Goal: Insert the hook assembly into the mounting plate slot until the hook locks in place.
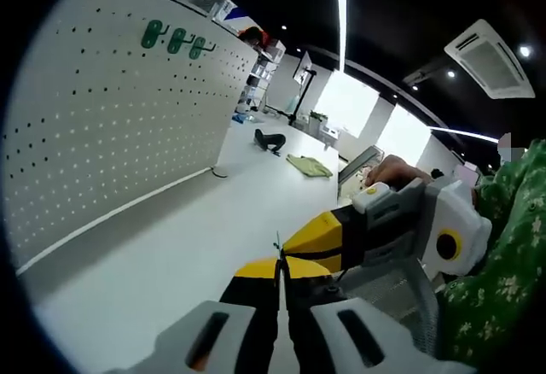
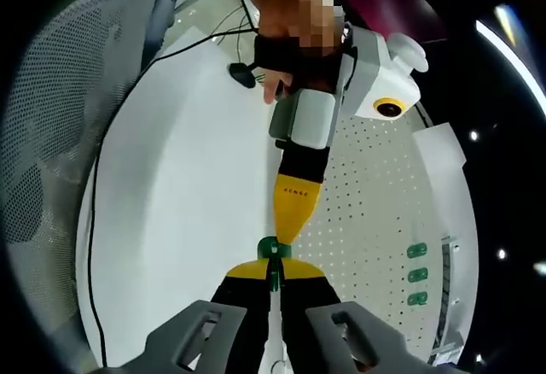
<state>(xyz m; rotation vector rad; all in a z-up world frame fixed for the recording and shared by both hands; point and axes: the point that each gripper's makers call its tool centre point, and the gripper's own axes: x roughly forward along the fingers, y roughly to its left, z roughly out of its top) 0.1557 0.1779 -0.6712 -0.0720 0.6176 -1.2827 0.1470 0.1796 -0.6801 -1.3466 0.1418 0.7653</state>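
A small green hook piece (image 1: 277, 242) sits at the tips of my left gripper (image 1: 280, 260), whose jaws are shut on it. My right gripper (image 1: 292, 244) comes in from the right and meets the same piece. In the right gripper view the green hook (image 2: 272, 251) is pinched between the shut jaws of my right gripper (image 2: 275, 271). The left gripper (image 2: 284, 234), held by a hand, touches it from above. The white pegboard (image 1: 128, 135) stands at the table's far side with three green hooks (image 1: 175, 39) near its top. The same pegboard (image 2: 375, 212) and hooks (image 2: 416, 273) are on the right.
A white table (image 1: 196, 246) runs below the pegboard. On it lie a black object (image 1: 270, 141) and a green cloth (image 1: 309, 166). A grey mesh chair (image 2: 60, 135) stands at the left, and a black cable (image 2: 111, 135) crosses the table (image 2: 196, 178). A person's green sleeve (image 1: 503, 254) is at the right.
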